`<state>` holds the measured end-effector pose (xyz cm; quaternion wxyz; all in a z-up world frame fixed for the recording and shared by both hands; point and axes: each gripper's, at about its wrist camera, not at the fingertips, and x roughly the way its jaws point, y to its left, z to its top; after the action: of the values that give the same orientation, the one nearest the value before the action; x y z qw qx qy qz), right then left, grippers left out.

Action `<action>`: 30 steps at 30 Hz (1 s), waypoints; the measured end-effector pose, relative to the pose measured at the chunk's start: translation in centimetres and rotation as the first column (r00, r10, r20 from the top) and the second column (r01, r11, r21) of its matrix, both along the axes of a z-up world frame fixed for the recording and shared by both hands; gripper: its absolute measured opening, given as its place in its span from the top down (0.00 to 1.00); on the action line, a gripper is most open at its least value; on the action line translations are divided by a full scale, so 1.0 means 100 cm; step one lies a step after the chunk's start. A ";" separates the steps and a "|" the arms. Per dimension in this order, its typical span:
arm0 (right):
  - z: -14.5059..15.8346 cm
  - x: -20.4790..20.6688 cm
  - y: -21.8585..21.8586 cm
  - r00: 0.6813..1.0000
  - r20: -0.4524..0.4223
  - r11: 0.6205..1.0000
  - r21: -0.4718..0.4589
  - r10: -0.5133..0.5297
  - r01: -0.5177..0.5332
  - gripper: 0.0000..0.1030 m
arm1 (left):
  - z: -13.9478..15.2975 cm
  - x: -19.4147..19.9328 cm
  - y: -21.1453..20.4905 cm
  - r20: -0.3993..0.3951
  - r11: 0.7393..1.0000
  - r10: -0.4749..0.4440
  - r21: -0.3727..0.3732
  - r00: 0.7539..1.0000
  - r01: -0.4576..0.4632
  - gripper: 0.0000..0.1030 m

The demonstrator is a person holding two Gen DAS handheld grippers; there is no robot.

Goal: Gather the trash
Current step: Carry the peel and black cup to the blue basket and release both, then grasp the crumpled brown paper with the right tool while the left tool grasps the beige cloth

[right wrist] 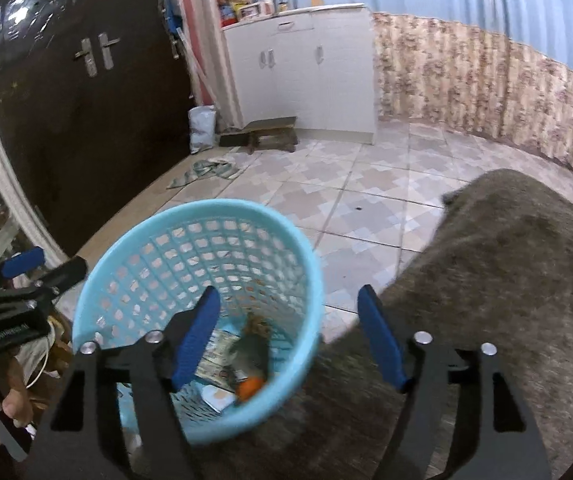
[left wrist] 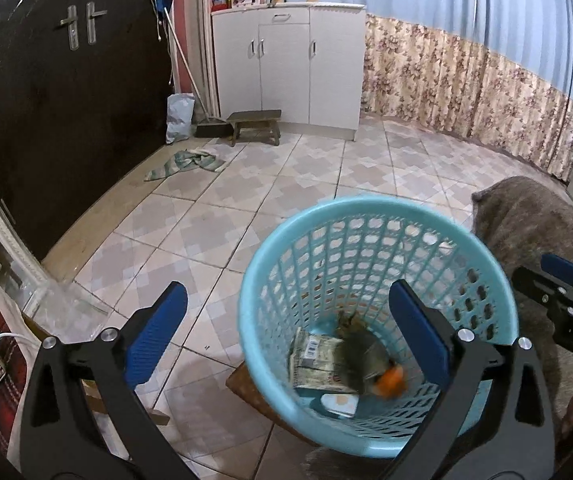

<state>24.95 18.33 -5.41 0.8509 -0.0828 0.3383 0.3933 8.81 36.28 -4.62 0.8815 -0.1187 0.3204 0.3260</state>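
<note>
Turquoise basket [left wrist: 274, 280] already holds our trash [left wrist: 326, 360], a printed packet and an orange scrap at its bottom, while left gripper [left wrist: 286, 332] and right gripper [right wrist: 288, 334] hover wide open, empty, so collecting looks nearly done.

1. We see a light-blue perforated basket [left wrist: 378, 216] [right wrist: 190, 212] standing upright on the tiled floor.
2. Inside it lie crumpled printed wrappers [left wrist: 318, 360] [right wrist: 216, 364], an orange scrap [left wrist: 391, 378] [right wrist: 251, 387] and white paper [left wrist: 338, 404] [right wrist: 218, 397].
</note>
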 end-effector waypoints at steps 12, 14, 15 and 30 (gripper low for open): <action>0.049 -0.007 -0.128 0.944 0.139 0.951 -0.033 -0.300 0.307 0.20 | 0.033 0.021 -0.076 0.051 0.990 -0.136 0.038 0.989 0.134 0.05; 0.055 -0.009 -0.149 0.923 0.166 0.933 -0.037 -0.347 0.357 0.19 | 0.036 0.027 -0.093 0.054 0.985 -0.168 0.044 0.984 0.166 0.05; 0.059 -0.010 -0.160 0.910 0.177 0.922 -0.037 -0.374 0.386 0.19 | 0.037 0.029 -0.098 0.056 0.983 -0.179 0.041 0.982 0.177 0.05; 0.035 0.021 -0.367 0.616 0.252 0.581 -0.207 -0.746 0.787 0.19 | 0.025 0.080 -0.215 0.024 0.911 -0.410 0.045 0.912 0.409 0.05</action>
<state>27.08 -18.34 -1.91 0.9351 -0.0821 0.3364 -0.0759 16.85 14.75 -2.11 0.9376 -0.0370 0.3169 0.1382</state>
